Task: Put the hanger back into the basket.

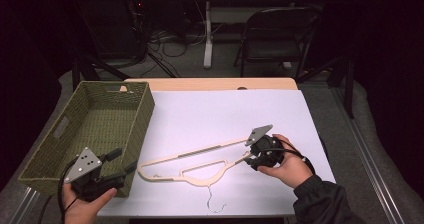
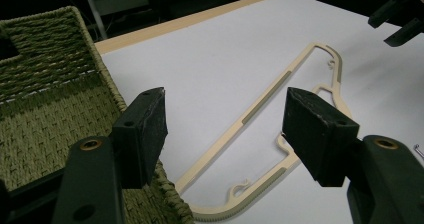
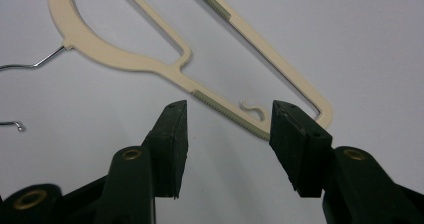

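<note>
Cream hanger flat on white tabletop, metal hook toward near edge. Right hand-held gripper at hanger's right end, jaws apart, 1 pad overlapping the end tip, not clamped. Left hand-held gripper wide, nothing held, over near corner of green woven basket.

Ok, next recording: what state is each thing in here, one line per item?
Hanger: lying flat on the white table cover, wire hook toward the person, not gripped.
Basket: upright at the table's left, nothing visible inside.
Left tongs: open, beside the basket, holding nothing.
Right tongs: open, around the hanger's end, pads not pressing it.
Folding chair: unfolded, behind the table.
</note>
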`<state>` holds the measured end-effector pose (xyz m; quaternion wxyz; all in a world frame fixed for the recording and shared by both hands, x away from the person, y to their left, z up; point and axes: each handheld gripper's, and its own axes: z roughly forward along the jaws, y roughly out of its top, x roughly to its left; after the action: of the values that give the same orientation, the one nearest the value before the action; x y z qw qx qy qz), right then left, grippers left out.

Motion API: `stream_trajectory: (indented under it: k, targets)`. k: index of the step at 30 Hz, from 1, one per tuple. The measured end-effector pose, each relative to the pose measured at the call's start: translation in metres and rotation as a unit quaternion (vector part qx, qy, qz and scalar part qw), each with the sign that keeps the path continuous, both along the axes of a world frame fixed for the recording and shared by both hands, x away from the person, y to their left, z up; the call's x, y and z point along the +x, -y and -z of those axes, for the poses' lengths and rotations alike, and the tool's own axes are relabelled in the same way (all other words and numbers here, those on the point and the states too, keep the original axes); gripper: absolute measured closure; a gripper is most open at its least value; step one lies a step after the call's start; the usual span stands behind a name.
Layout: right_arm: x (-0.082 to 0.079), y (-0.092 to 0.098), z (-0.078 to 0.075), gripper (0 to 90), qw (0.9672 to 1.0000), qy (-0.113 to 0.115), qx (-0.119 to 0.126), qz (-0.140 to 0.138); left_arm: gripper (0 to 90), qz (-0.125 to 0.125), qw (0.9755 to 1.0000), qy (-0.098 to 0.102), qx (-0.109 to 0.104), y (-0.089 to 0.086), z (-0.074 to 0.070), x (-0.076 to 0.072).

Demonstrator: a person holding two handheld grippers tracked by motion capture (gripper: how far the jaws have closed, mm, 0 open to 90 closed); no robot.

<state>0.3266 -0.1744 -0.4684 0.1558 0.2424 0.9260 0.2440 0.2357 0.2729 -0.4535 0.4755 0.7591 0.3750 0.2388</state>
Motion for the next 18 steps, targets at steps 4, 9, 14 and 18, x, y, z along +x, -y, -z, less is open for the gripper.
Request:
stream_trajectory:
  k: [4, 9, 14, 18]
  targets:
    - [0.004, -0.012, -0.001, 51.3, 0.9997, -0.004, -0.011, -0.021, 34.4, 0.002, 1.0, -0.001, 0.001, 0.001, 0.0, 0.0]
    - [0.008, -0.026, -0.009, 51.3, 0.999, -0.011, -0.019, -0.039, 34.4, 0.002, 1.0, -0.001, 0.0, 0.0, 0.001, 0.0]
    - [0.016, -0.035, -0.014, 50.2, 0.9986, -0.016, -0.024, -0.045, 34.4, 0.001, 1.0, -0.002, 0.0, 0.0, 0.001, 0.001]
    - [0.023, -0.042, -0.018, 49.6, 0.9982, -0.025, -0.026, -0.049, 34.4, 0.0, 1.0, -0.001, -0.001, -0.001, 0.001, 0.001]
